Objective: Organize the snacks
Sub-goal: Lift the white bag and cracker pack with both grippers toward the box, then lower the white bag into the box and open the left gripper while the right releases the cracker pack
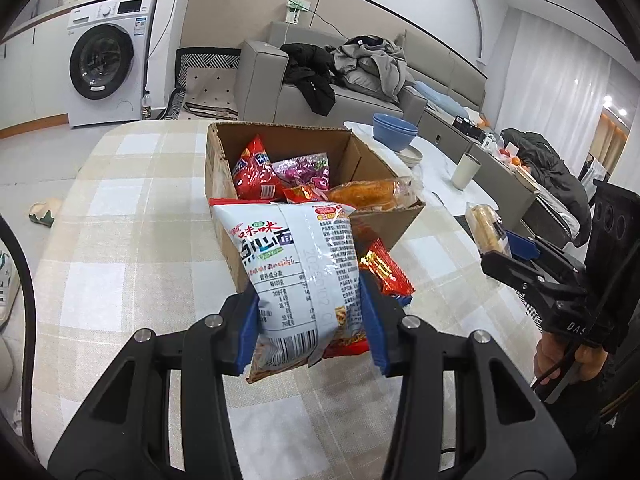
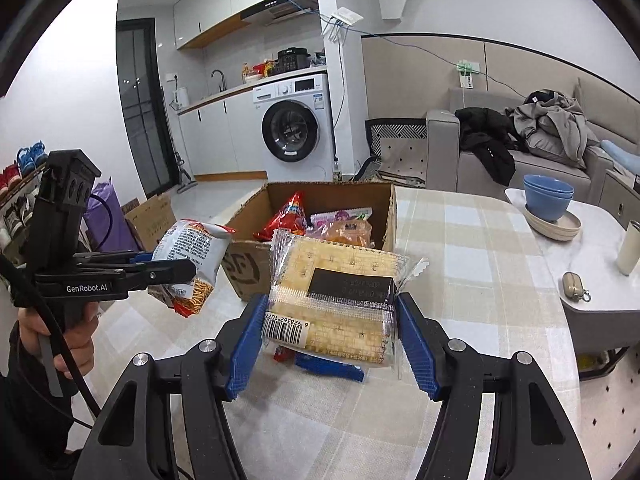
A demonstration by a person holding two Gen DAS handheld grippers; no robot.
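My left gripper [image 1: 310, 320] is shut on a white noodle-snack bag [image 1: 296, 272], held above the checked tablecloth just in front of the cardboard box [image 1: 218, 168]. The box holds several snack packs, red, purple and orange. My right gripper [image 2: 330, 334] is shut on a clear pack of crackers [image 2: 336, 296], held above the table near the box [image 2: 248, 264]. The left gripper and its bag [image 2: 192, 256] show at the left of the right wrist view. A red and blue snack pack [image 1: 384, 268] lies on the table beside the box; it also shows under the crackers [image 2: 328, 364].
Blue bowls [image 1: 394, 130] on plates and a white cup [image 1: 464, 170] stand on a marble side table at the right. A small pouch [image 2: 574, 286] lies there. A sofa with clothes and a washing machine stand behind the table.
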